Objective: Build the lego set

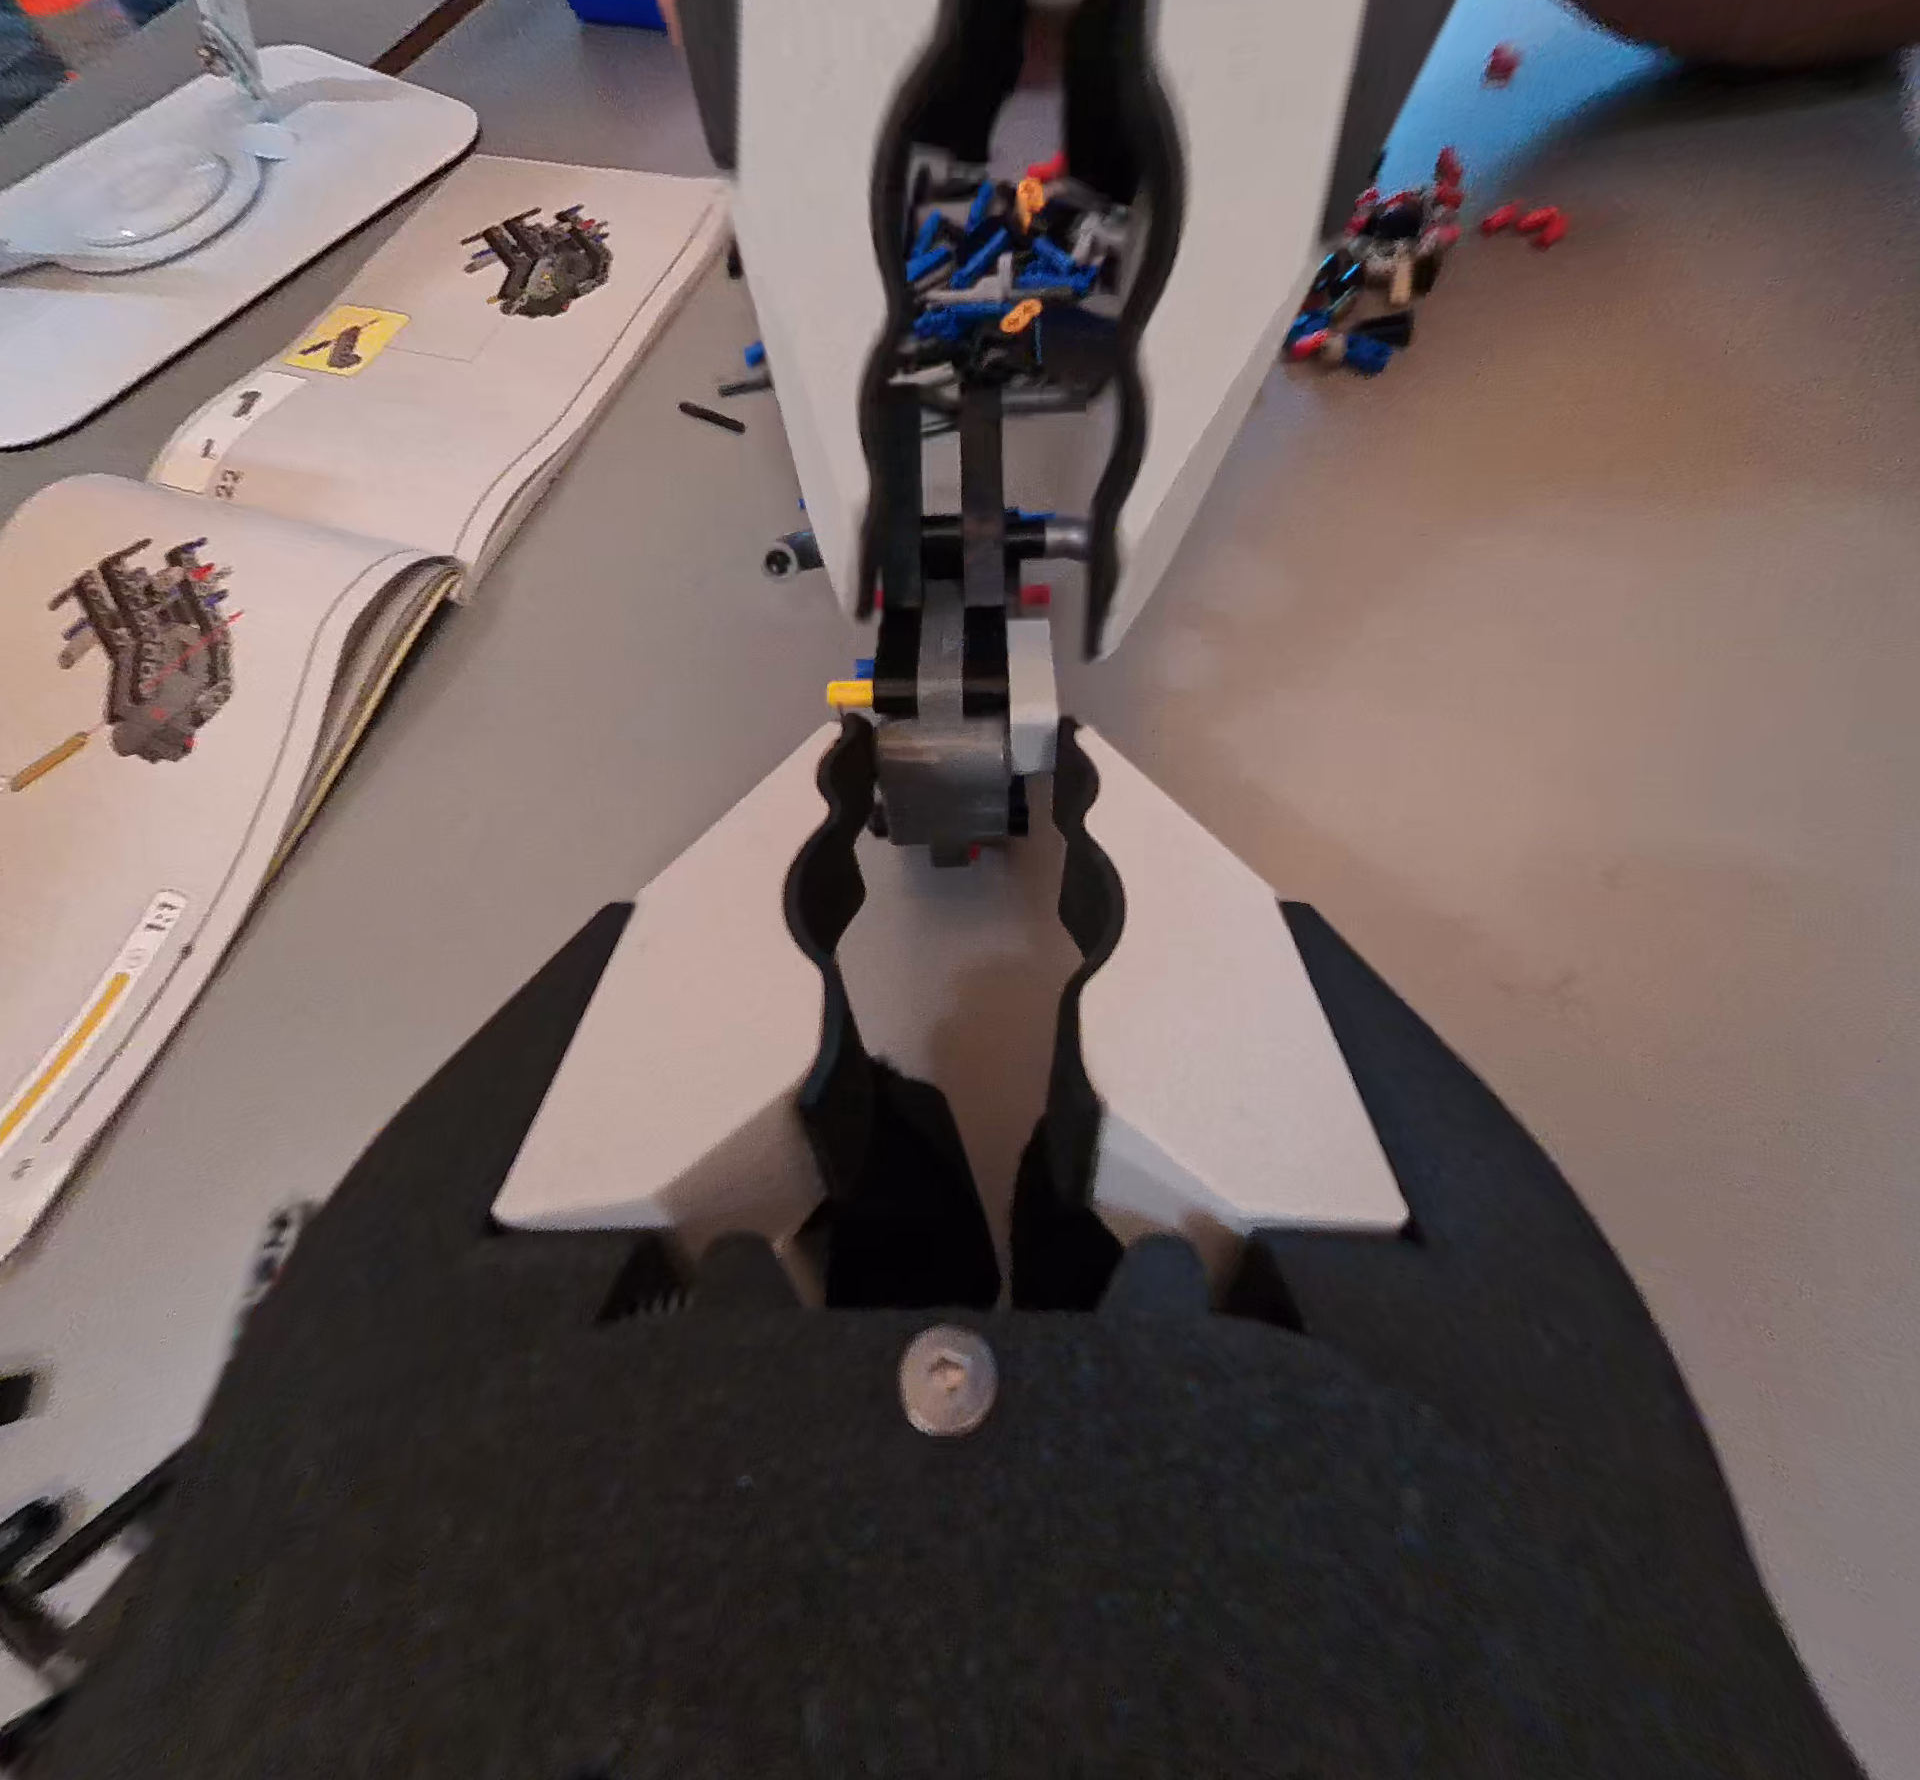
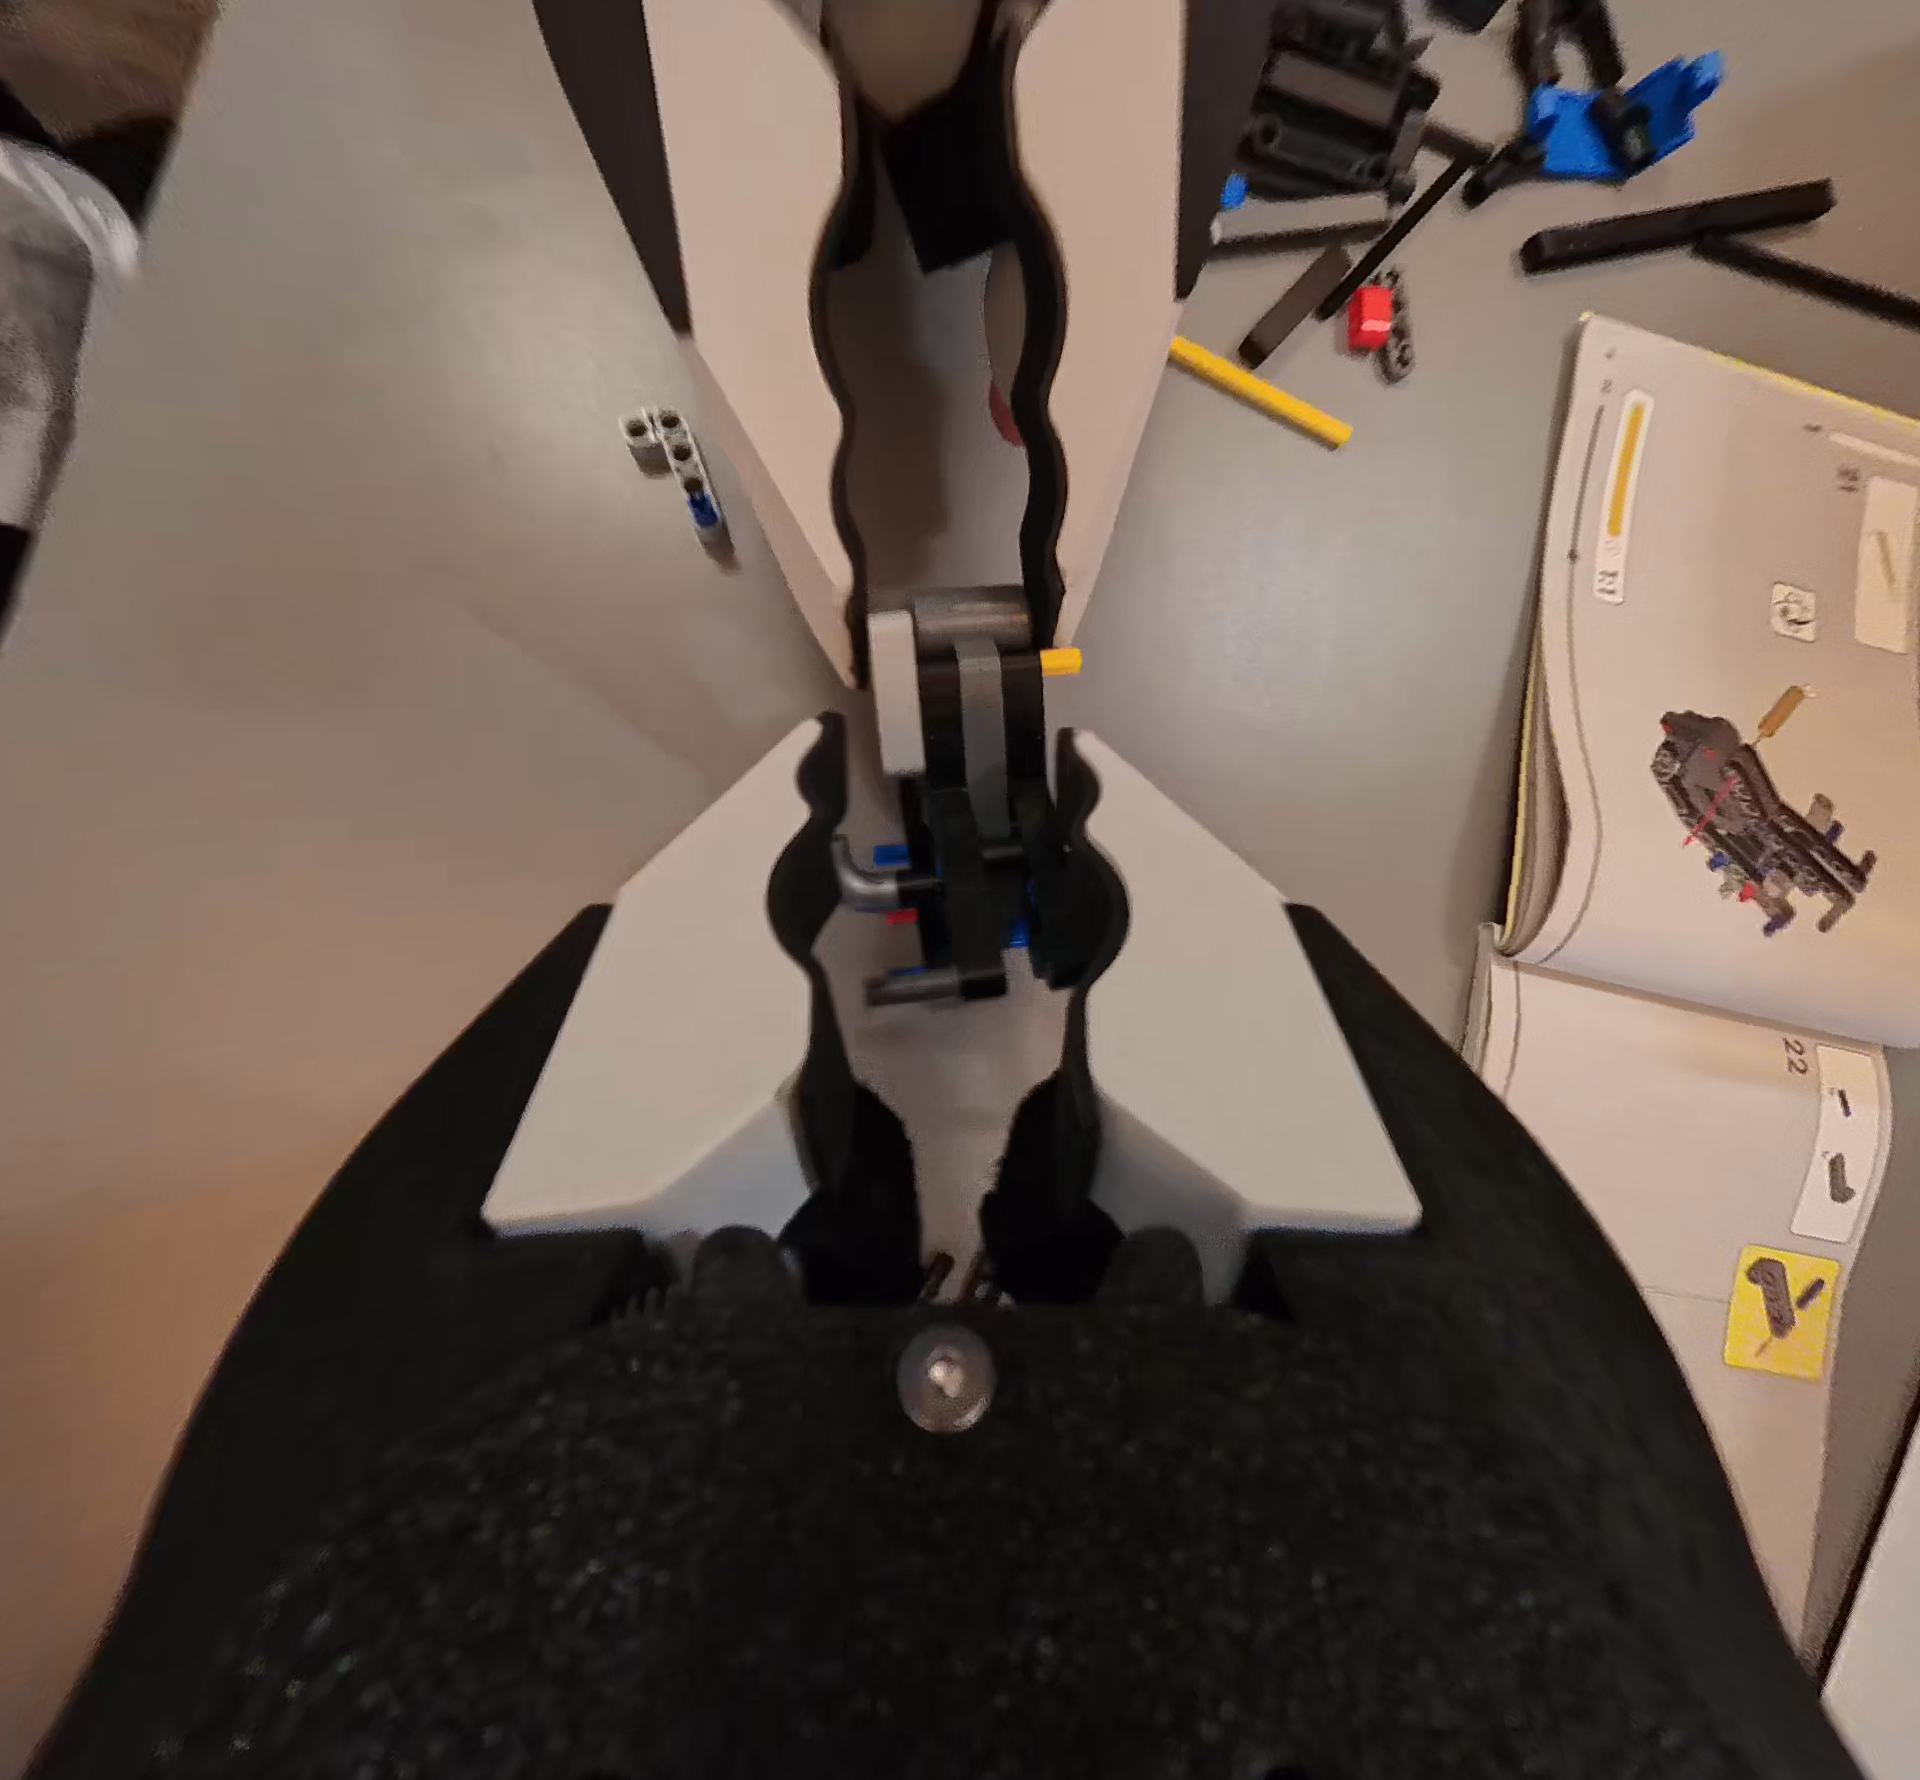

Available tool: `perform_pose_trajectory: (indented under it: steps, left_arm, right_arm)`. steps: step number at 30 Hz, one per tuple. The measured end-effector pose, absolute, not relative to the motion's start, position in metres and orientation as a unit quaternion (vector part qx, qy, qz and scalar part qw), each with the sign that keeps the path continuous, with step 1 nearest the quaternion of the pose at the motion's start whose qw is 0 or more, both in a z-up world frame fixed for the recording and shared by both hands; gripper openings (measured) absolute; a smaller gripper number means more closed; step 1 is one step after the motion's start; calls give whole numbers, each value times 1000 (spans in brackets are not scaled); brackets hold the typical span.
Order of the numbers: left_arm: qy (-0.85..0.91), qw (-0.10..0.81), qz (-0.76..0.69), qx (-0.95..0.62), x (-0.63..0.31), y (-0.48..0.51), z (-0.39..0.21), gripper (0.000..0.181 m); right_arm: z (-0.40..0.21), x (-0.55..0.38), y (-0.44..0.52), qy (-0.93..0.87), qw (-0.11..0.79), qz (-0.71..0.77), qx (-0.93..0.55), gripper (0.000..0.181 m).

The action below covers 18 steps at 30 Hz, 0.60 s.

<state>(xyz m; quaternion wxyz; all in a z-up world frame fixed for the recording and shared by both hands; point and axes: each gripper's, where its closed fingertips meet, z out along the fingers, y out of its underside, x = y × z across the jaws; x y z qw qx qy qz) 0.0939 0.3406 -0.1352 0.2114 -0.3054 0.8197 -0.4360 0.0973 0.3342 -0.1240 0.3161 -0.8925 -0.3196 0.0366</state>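
A small lego assembly (image 1: 951,691) of black and grey beams, with a white block, a yellow pin and blue and red pins, is held above the table between the two grippers, which face each other tip to tip. My left gripper (image 1: 958,764) is shut on its grey end. My right gripper (image 2: 951,795) is shut on its black end, where a grey bent pin sticks out. In the left wrist view the right gripper (image 1: 982,624) comes in from the top. In the right wrist view the assembly (image 2: 971,795) and the left gripper (image 2: 956,655) show likewise.
An open instruction booklet (image 1: 395,442) lies to the left beside a monitor stand (image 1: 208,172); it also shows in the right wrist view (image 2: 1683,795). Loose piles of pieces (image 1: 1371,276) lie beyond. A yellow axle (image 2: 1257,390), a grey angled beam (image 2: 675,473) and black beams (image 2: 1673,224) lie on the table. The tips of both grippers are at nearly the same place. The yellow axle (image 2: 1257,390) lies around 11 centimetres away from my left fingertips.
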Motion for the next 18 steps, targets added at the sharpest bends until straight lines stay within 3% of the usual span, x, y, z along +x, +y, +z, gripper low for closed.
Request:
perform_pose_trajectory:
  steps: [5, 8, 18]
  left_arm:
    - [804, 254, -413, -344, 96, 352, -133, 33]
    - [791, 231, -417, -383, 93, 355, -137, 33]
    - [759, 110, -486, -420, 66, 312, -133, 41]
  right_arm:
    - [-86, 108, 318, -208, 373, 45, -903, 56]
    - [-108, 105, 296, -140, 351, 39, -925, 62]
    - [-146, 70, 294, 68, 434, 50, -897, 77]
